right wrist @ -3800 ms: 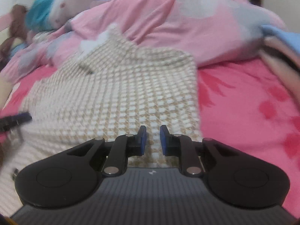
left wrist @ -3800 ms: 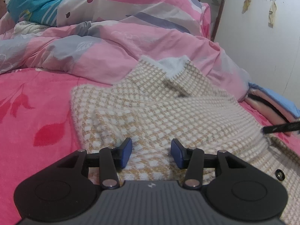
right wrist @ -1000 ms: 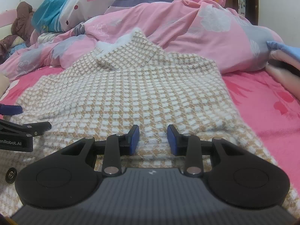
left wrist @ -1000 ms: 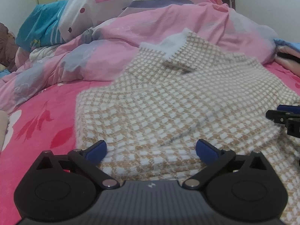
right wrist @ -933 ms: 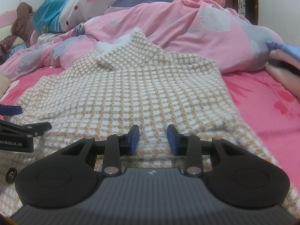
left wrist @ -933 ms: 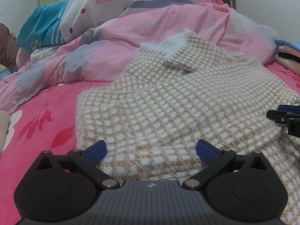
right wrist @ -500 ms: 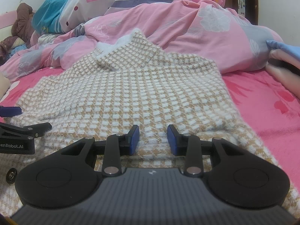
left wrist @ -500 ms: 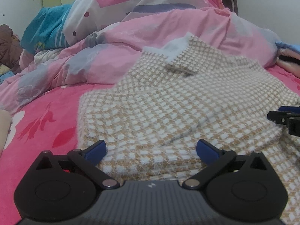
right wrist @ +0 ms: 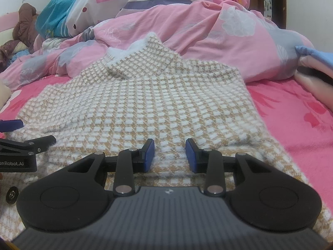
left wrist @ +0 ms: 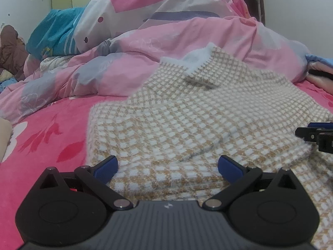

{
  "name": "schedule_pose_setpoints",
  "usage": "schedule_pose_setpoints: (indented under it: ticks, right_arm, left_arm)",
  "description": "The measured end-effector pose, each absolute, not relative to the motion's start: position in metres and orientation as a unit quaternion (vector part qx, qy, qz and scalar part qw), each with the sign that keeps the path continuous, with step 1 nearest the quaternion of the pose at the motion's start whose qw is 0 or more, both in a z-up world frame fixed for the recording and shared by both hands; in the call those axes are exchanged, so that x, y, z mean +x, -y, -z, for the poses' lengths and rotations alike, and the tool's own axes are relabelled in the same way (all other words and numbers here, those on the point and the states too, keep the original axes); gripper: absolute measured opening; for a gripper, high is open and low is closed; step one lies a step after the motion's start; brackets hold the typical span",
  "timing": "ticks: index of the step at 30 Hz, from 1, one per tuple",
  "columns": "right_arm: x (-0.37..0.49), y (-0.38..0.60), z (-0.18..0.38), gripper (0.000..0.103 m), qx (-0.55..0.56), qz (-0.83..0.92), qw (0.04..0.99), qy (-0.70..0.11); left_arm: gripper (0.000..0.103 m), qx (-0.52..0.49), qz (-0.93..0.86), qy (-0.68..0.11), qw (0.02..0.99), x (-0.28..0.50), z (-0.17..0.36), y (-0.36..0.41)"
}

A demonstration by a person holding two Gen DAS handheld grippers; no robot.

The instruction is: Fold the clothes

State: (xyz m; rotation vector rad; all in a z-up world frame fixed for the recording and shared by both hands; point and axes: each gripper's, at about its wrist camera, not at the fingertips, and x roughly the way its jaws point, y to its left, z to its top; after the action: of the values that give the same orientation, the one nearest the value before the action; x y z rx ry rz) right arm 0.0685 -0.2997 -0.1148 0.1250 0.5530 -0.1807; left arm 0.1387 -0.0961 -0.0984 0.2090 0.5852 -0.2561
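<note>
Checked knit garment (right wrist: 145, 108) lies part-folded on a pink bedsheet (right wrist: 301, 125), one layer doubled over its near hem, collar toward the heaped duvet (left wrist: 187, 41); further folds appear to remain. Left gripper (left wrist: 167, 166) stands wide open, right gripper (right wrist: 169, 154) narrowly parted, neither holding cloth. No containers are visible.

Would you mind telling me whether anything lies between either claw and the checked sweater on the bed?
Nothing visible does. The left claw and right claw both sit open directly over the near edge of the checked sweater, with only its fabric between the pads.
</note>
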Motion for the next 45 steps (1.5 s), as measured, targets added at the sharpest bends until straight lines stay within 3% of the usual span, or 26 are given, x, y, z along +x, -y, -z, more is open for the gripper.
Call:
schedule_pose_setpoints:
  ticks: [13, 22, 26, 30, 35, 40, 43, 45]
  right_arm:
    - [0.068, 0.3, 0.115, 0.032, 0.065, 0.087, 0.956, -0.272]
    - [0.077, 0.306, 0.104, 0.034, 0.054, 0.06, 0.947, -0.309]
    - [0.093, 0.322, 0.079, 0.049, 0.088, 0.018, 0.935, -0.342]
    - [0.123, 0.34, 0.04, 0.052, 0.122, -0.023, 0.938, -0.324]
    - [0.201, 0.365, 0.006, 0.065, 0.159, -0.059, 0.936, -0.309]
    - [0.281, 0.382, 0.009, 0.065, 0.181, -0.054, 0.938, -0.291]
    - [0.316, 0.386, 0.022, 0.064, 0.185, -0.047, 0.937, -0.292]
    - [0.331, 0.386, 0.035, 0.057, 0.19, -0.049, 0.933, -0.301]
  left_arm:
    - [0.103, 0.094, 0.141, -0.298, 0.94, 0.144, 0.092, 0.091]
    - [0.103, 0.052, 0.194, -0.241, 0.95, 0.172, 0.037, 0.057]
    - [0.103, 0.031, 0.203, -0.235, 0.95, 0.219, 0.018, 0.059]
    - [0.102, -0.015, 0.221, -0.261, 0.94, 0.282, 0.009, 0.072]
    - [0.099, -0.086, 0.235, -0.316, 0.915, 0.357, 0.016, 0.095]
    - [0.087, -0.121, 0.21, -0.359, 0.901, 0.404, 0.043, 0.123]
    - [0.074, -0.124, 0.195, -0.375, 0.898, 0.415, 0.06, 0.13]
    - [0.066, -0.133, 0.193, -0.379, 0.895, 0.417, 0.068, 0.132]
